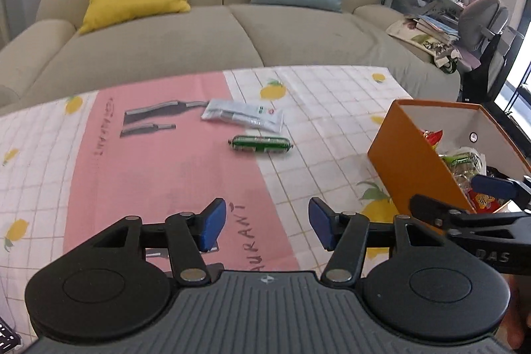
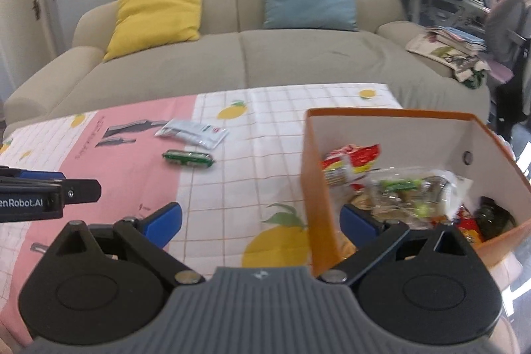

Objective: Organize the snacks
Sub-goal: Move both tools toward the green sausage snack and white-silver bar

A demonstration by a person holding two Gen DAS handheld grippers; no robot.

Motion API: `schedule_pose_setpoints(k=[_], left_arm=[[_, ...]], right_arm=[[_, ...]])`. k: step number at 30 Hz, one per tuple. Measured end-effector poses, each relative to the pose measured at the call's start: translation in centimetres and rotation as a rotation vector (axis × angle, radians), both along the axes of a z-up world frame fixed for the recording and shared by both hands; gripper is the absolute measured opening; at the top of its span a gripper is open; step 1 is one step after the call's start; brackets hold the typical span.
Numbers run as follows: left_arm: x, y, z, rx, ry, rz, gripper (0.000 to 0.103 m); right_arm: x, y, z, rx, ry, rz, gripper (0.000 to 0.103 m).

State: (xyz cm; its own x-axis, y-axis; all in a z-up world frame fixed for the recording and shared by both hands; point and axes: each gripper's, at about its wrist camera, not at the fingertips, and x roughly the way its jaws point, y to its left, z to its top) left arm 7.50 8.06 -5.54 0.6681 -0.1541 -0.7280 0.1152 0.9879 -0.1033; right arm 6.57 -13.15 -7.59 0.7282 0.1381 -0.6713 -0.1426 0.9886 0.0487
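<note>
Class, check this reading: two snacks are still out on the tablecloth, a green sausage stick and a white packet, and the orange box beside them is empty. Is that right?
Not quite. The orange box is not empty: it already holds several snack packets, as the right wrist view shows. The rest stands: the green sausage stick and the white packet lie on the tablecloth.

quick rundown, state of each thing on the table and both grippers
left gripper: open, nothing between its fingers
right gripper: open, holding nothing, its fingers either side of the box's near wall
orange box: lidless, upright, partly filled with snack packets
green sausage snack: lying flat on the tablecloth, outside the box
white packet: lying flat just beyond the sausage, outside the box
tablecloth: spread flat
</note>
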Motion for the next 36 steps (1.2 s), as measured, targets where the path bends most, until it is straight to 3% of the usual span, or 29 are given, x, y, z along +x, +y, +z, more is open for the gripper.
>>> schedule_pose_setpoints(k=[8, 13, 20, 31, 36], left_arm=[[2.7, 1.8, -2.0, -0.012, 0.047, -0.034, 0.068], [5.7, 2.8, -3.0, -0.028, 0.099, -0.021, 0.068], [9.5, 3.0, -4.9, -0.04, 0.13, -0.039, 0.066], [15.2, 4.5, -6.2, 0.06, 0.124, -0.157, 0.063], [17.0, 4.3, -7.3, 0.156, 0.128, -0.229, 0.063]], right_arm=[[4.2, 3.1, -2.2, -0.09, 0.015, 0.135, 0.091], [7.6, 4.4, -3.6, -0.134, 0.05, 0.194, 0.078], [12.2, 6.8, -5.8, -0.147, 0.105, 0.277, 0.07], [18.3, 10.9, -7.6, -0.215, 0.154, 0.483, 0.066], [20.1, 11.9, -8.3, -0.209, 0.183, 0.545, 0.064]])
